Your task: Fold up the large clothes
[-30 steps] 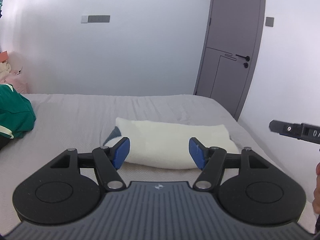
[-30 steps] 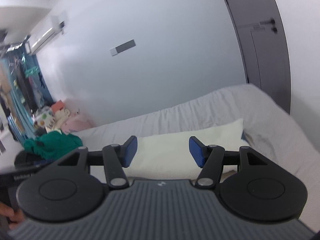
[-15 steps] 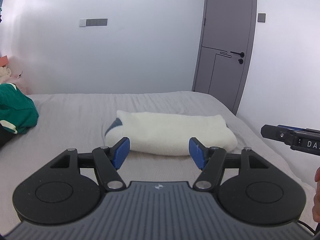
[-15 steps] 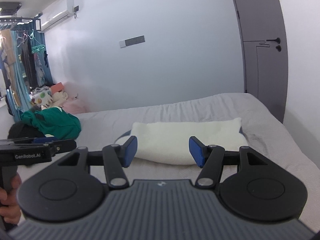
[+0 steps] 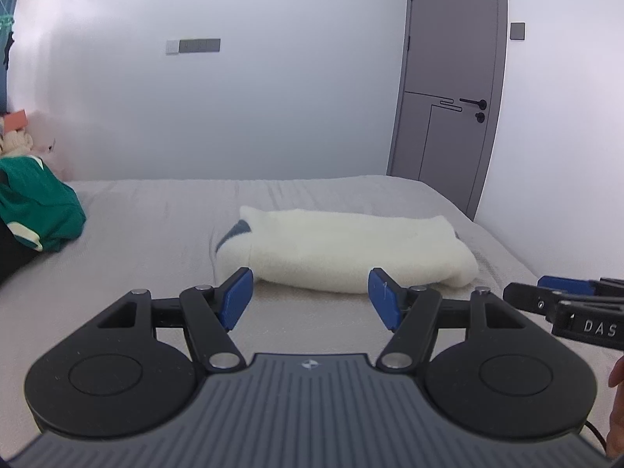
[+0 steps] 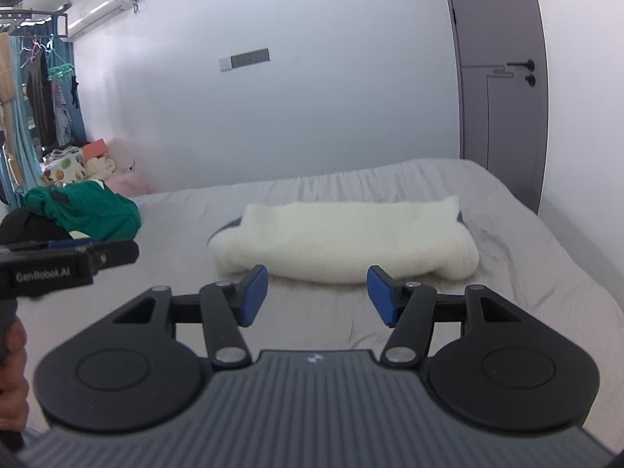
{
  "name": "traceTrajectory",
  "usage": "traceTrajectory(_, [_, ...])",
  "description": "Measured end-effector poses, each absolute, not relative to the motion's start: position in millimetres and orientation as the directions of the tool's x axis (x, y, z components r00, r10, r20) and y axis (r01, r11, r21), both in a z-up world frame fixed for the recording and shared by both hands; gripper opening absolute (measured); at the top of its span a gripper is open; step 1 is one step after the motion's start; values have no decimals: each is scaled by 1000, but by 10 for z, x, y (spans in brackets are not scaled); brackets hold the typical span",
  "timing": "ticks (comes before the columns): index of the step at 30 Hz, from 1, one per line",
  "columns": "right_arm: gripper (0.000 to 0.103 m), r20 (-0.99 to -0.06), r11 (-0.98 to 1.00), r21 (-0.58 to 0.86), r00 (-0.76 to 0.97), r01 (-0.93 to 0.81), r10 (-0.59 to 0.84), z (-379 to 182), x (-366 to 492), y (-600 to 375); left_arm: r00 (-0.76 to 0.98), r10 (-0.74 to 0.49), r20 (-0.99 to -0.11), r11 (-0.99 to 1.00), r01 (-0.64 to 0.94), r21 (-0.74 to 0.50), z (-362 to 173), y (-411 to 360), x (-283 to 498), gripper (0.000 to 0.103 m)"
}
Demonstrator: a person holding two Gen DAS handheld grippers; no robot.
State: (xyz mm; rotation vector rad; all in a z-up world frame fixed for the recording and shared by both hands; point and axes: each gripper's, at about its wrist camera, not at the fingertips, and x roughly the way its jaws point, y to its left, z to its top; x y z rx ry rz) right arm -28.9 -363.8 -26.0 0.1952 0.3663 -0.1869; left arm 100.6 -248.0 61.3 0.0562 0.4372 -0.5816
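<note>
Clothes rack [image 6: 35, 78] in right view only

Right gripper [image 6: 317, 292] low over bed [image 6: 526, 273], blue pads apart, nothing between them. Cream folded garment [image 6: 351, 241] lies across bed middle, just beyond fingertips, grey-blue lining peeking at both ends. Green garment [image 6: 89, 210] heaped at bed's left edge. Left gripper [image 6: 70, 261] enters from left, hand [image 6: 13, 362] on handle. Grey door [image 6: 503, 78] beyond bed's far right corner.
</note>
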Motion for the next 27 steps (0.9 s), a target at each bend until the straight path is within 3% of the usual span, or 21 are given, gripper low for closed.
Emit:
traceTrajectory(11, [60, -422, 960, 157, 894, 233, -148, -472, -185, -3613, 741, -511, -436, 844, 529, -89, 396, -2455, 1100, 71])
traceTrajectory(27, [60, -403, 965, 113, 899, 236, -173, -389, -152, -3561, 753, -499, -429, 855, 509, -100, 358, -2406, 1129, 75])
